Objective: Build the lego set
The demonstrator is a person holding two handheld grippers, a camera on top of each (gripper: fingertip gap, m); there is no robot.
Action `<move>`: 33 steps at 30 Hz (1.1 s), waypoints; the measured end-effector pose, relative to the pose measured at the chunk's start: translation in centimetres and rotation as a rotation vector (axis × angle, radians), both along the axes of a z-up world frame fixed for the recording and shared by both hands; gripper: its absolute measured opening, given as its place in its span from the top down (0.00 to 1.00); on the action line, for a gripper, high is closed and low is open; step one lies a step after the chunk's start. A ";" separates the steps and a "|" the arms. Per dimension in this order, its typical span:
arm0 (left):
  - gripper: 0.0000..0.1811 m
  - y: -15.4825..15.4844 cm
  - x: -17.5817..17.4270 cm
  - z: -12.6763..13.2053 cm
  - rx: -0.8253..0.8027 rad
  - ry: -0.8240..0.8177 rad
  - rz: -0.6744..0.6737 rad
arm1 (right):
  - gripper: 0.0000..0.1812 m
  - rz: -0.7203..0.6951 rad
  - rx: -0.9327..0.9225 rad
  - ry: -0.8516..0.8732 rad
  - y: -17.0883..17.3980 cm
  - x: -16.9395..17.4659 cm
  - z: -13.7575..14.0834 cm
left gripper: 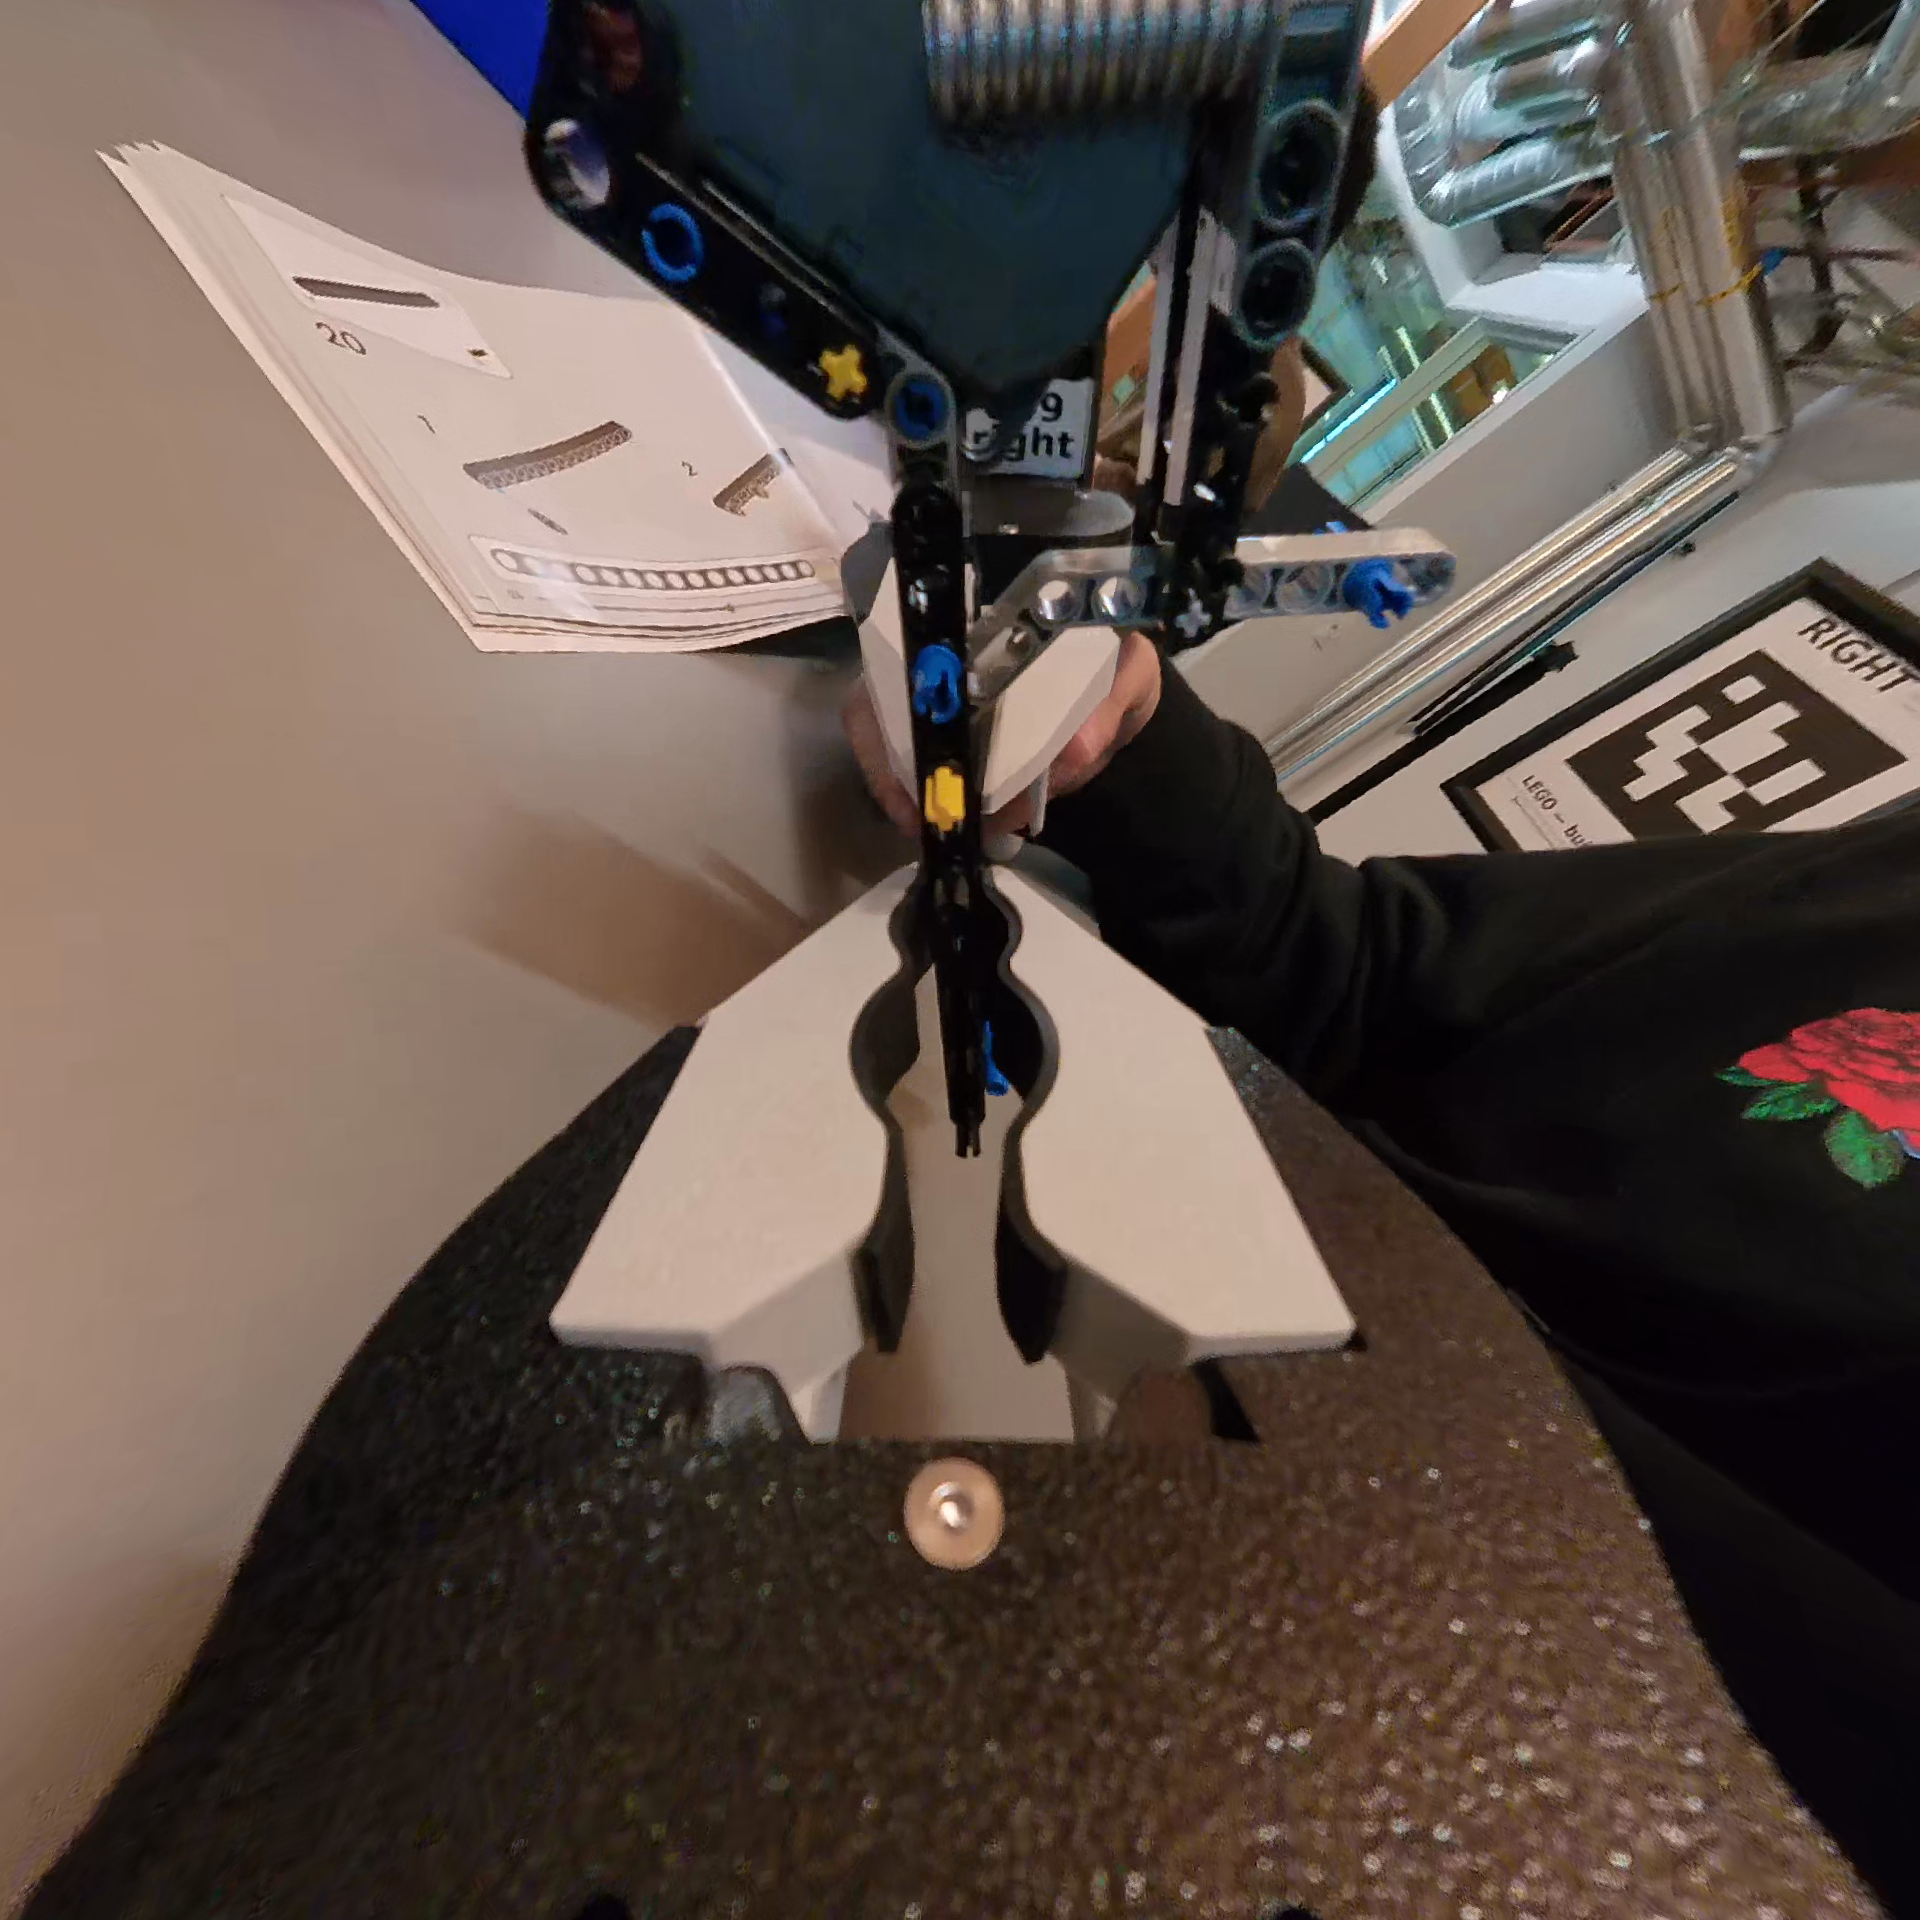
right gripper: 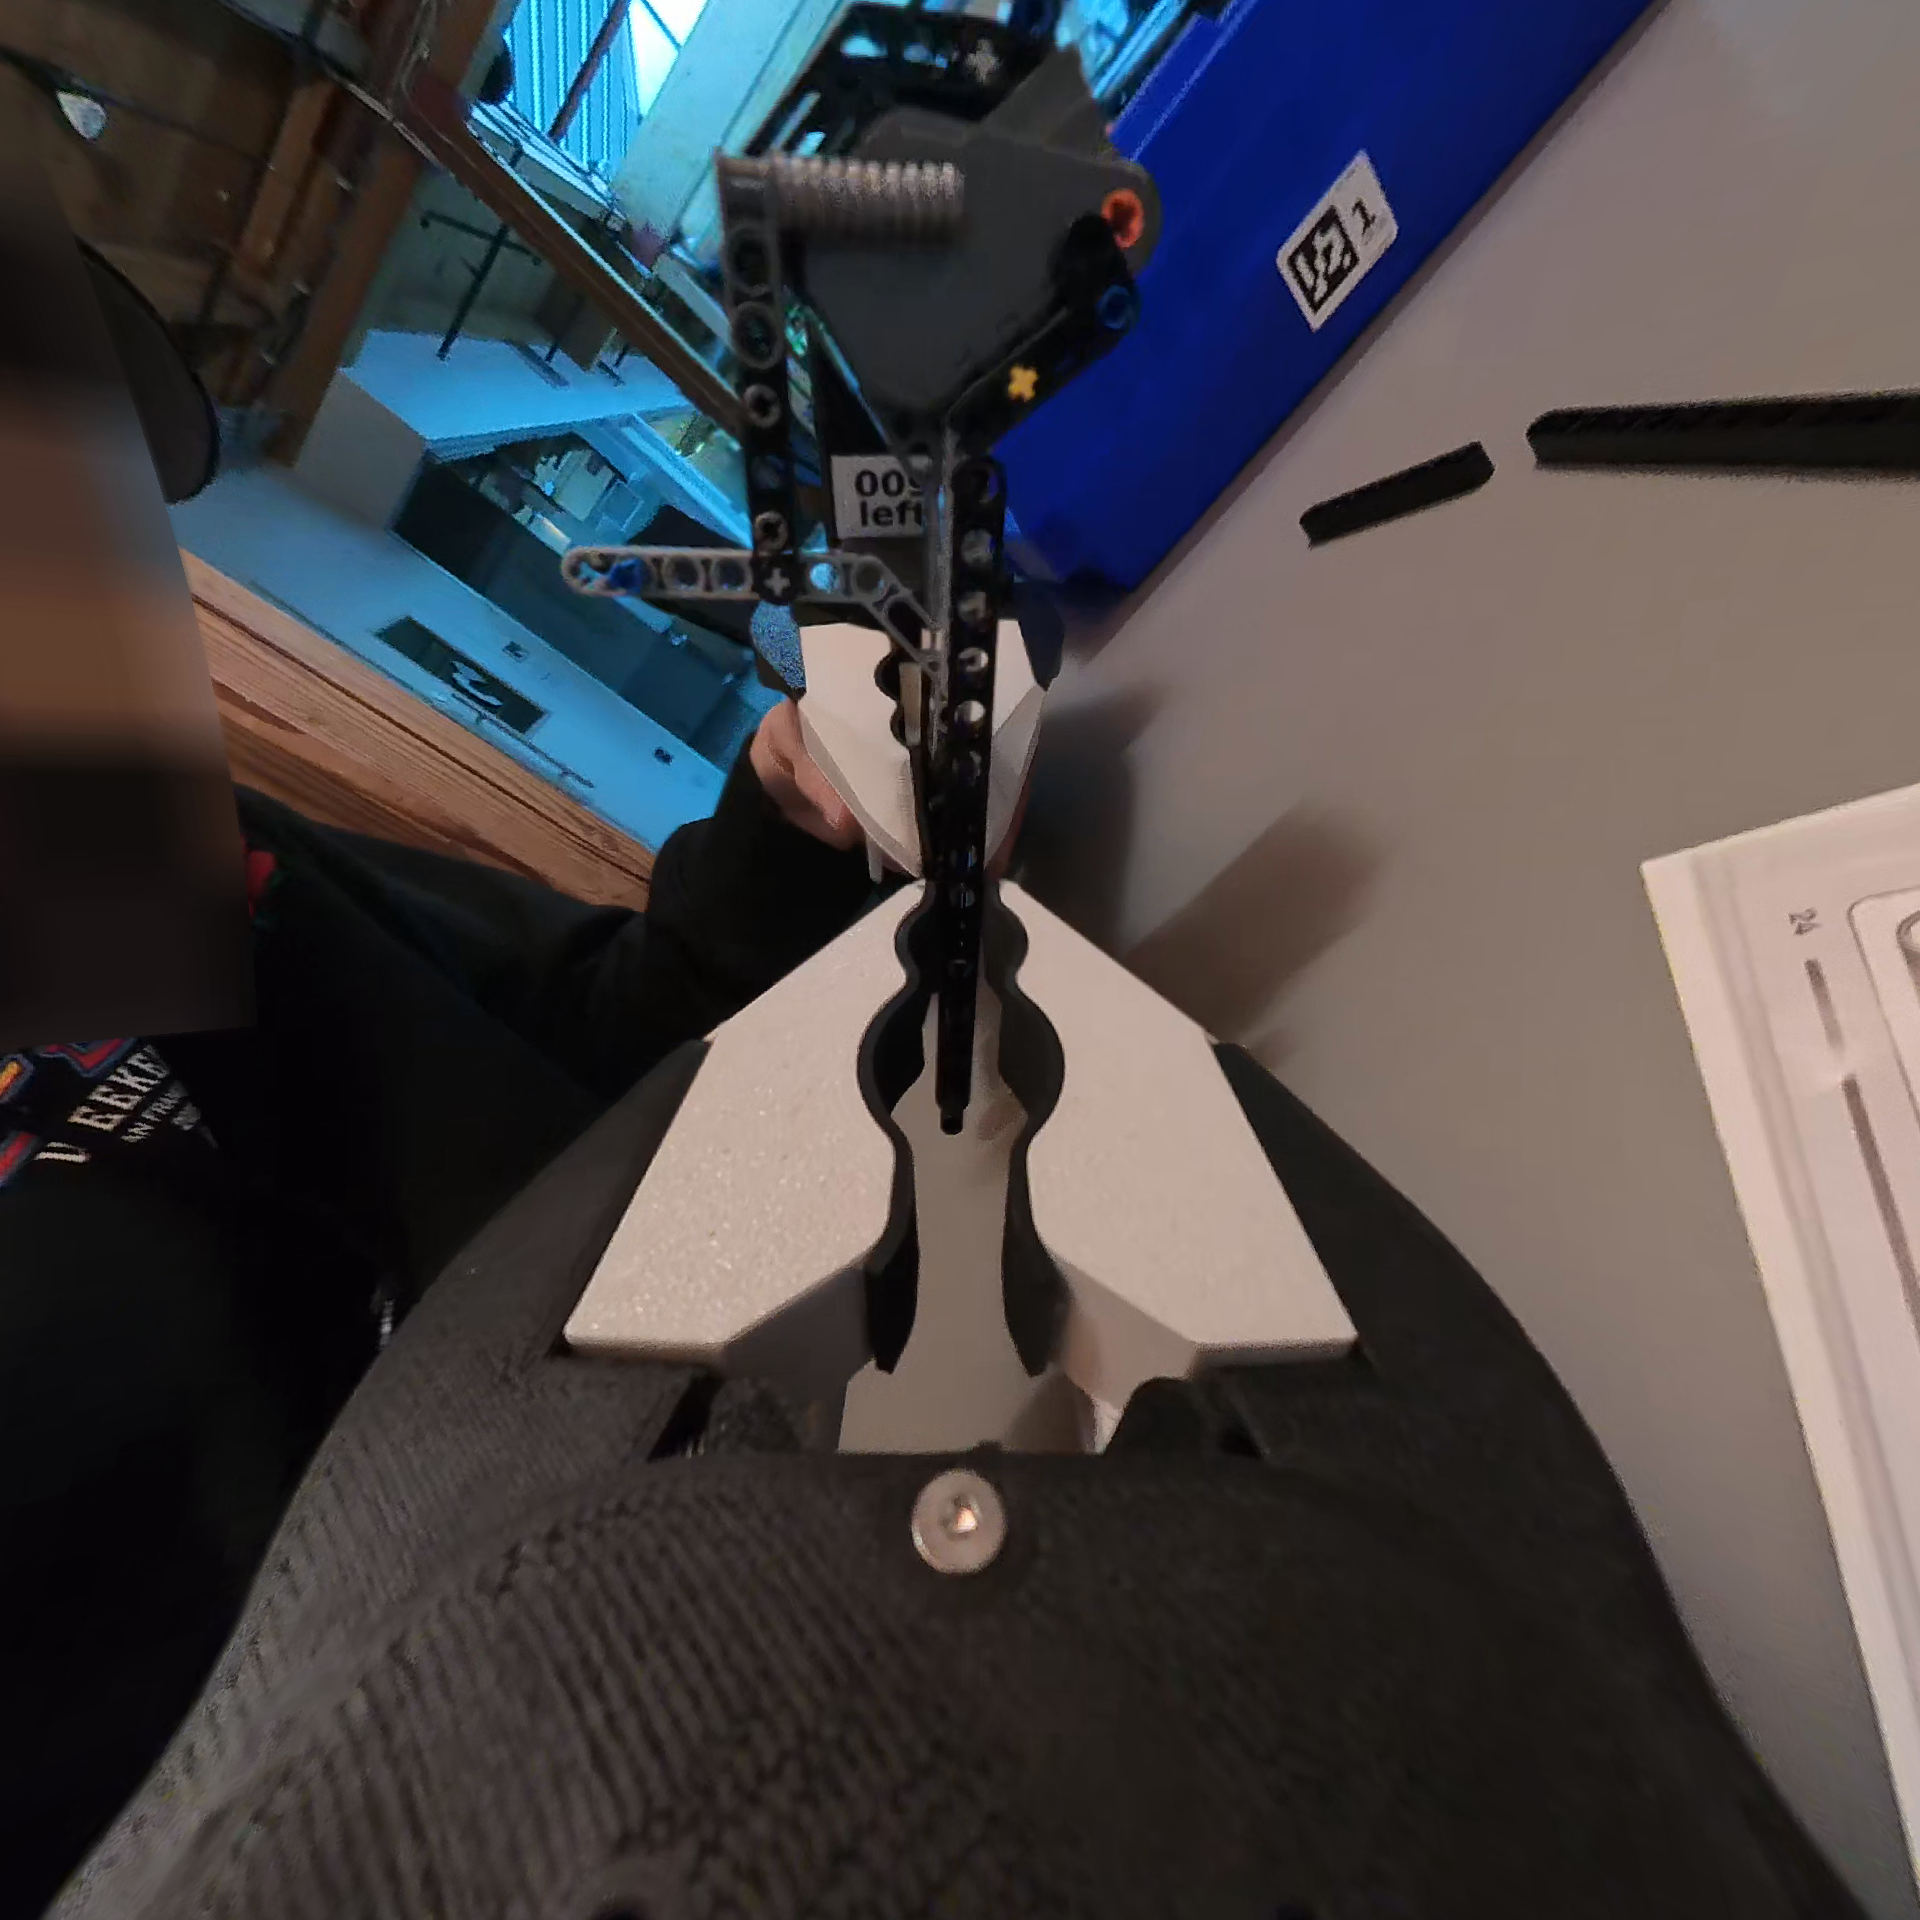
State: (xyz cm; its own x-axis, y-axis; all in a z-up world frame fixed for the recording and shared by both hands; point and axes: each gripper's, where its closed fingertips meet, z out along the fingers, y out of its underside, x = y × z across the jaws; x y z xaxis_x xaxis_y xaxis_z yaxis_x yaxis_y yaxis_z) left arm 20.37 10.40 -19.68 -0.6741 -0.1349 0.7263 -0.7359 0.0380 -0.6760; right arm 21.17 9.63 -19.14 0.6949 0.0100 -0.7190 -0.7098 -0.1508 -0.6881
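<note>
A lego assembly hangs in the air between my two grippers. It has a dark panel (left gripper: 914, 208), a silver spring (left gripper: 1091, 62), a grey angled beam (left gripper: 1226, 592) with a blue pin, and a long black beam (left gripper: 935, 582) with blue and yellow pins. My left gripper (left gripper: 954, 883) is shut on the lower end of this black beam. My right gripper (right gripper: 961, 894) is shut on the same black beam (right gripper: 977, 623) from the opposite side. Each gripper's grey fingers show in the other view, right (left gripper: 1049, 717) and left (right gripper: 852, 748), tip to tip.
An open instruction booklet (left gripper: 499, 468) lies on the grey table (left gripper: 208, 935); it also shows in the right wrist view (right gripper: 1818, 1143). Two loose black beams (right gripper: 1397, 506) (right gripper: 1725, 428) lie by a blue bin (right gripper: 1299, 312). A person's black sleeve (left gripper: 1455, 1039) and a framed marker board (left gripper: 1714, 748) are close. Only a small space, under 4 cm, lies between the two pairs of fingers.
</note>
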 end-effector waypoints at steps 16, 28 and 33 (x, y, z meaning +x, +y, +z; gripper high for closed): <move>0.97 -0.4 -0.1 0.2 -0.016 0.001 -0.005 | 0.98 -0.055 0.056 -0.010 0.3 0.7 0.8; 0.97 -0.7 -0.6 -0.2 0.043 -0.054 -0.028 | 0.97 0.021 0.058 0.081 0.1 0.1 0.6; 0.97 -0.3 -1.0 -0.8 0.126 -0.116 -0.053 | 0.97 0.076 -0.001 0.102 0.4 -0.6 -0.2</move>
State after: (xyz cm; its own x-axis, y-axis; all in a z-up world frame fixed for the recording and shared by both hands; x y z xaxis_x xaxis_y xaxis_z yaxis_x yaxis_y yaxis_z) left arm 19.38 10.09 -20.52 -0.7608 -0.1817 0.6231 -0.6482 0.1646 -0.7435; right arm 20.61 10.04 -19.33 0.6152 0.0589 -0.7862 -0.7627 -0.2077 -0.6124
